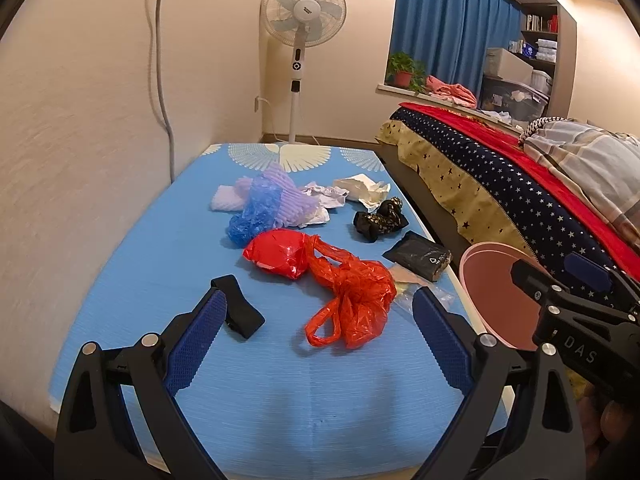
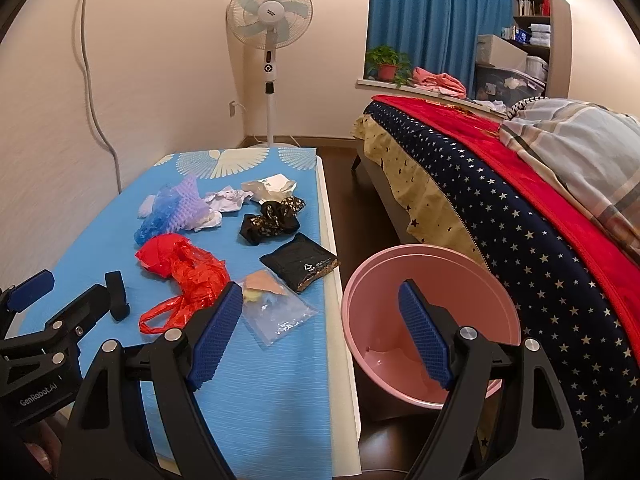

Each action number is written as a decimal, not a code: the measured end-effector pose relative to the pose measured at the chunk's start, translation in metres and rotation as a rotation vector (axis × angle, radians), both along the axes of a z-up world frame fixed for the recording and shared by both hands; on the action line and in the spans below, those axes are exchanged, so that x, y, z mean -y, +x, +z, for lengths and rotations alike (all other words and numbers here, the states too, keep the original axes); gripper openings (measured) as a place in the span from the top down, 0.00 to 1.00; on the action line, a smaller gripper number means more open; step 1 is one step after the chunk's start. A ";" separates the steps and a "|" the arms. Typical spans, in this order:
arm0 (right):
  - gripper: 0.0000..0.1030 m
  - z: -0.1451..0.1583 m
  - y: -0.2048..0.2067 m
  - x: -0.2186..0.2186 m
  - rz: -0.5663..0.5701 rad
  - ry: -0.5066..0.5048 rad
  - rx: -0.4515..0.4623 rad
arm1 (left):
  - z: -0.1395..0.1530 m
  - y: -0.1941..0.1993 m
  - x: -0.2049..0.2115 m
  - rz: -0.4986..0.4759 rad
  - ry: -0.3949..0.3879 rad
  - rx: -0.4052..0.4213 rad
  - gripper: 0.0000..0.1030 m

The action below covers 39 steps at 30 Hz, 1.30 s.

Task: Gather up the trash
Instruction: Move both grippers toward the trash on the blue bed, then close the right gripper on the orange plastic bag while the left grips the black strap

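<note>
Since the red plastic bag (image 1: 352, 292) looks light, limp and slippery, pinch its bunched middle; left tool (image 1: 316, 312) and right tool (image 2: 320, 316) both wide open, empty.

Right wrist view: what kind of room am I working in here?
Most likely a home bedroom: a made bed beside the table, a standing fan in the corner, and blue curtains over a window ledge.

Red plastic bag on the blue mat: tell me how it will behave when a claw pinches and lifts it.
The red plastic bag looks thin and crumpled, so it will probably hang limp rather than hold shape. It seems very light, so a push would likely slide or bunch it on the blue mat. Its loose handle loop may trail and snag neighbouring scraps.
</note>
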State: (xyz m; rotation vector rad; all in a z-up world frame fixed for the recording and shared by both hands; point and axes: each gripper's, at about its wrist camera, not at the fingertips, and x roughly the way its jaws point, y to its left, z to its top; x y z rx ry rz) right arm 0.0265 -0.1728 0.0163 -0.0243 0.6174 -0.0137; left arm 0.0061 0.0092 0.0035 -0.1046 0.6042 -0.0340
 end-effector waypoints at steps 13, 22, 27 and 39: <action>0.23 0.001 -0.001 -0.001 0.006 -0.004 0.007 | -0.001 0.000 -0.002 0.004 -0.007 0.007 0.11; 0.33 0.000 0.000 -0.001 0.012 0.018 -0.005 | 0.000 0.000 -0.002 0.007 -0.004 0.011 0.17; 0.47 -0.005 0.005 -0.002 0.036 0.071 -0.038 | -0.006 -0.004 -0.003 0.021 0.004 0.002 0.37; 0.60 -0.036 0.043 -0.008 0.078 0.173 -0.117 | -0.024 0.010 -0.025 0.149 -0.008 -0.034 0.54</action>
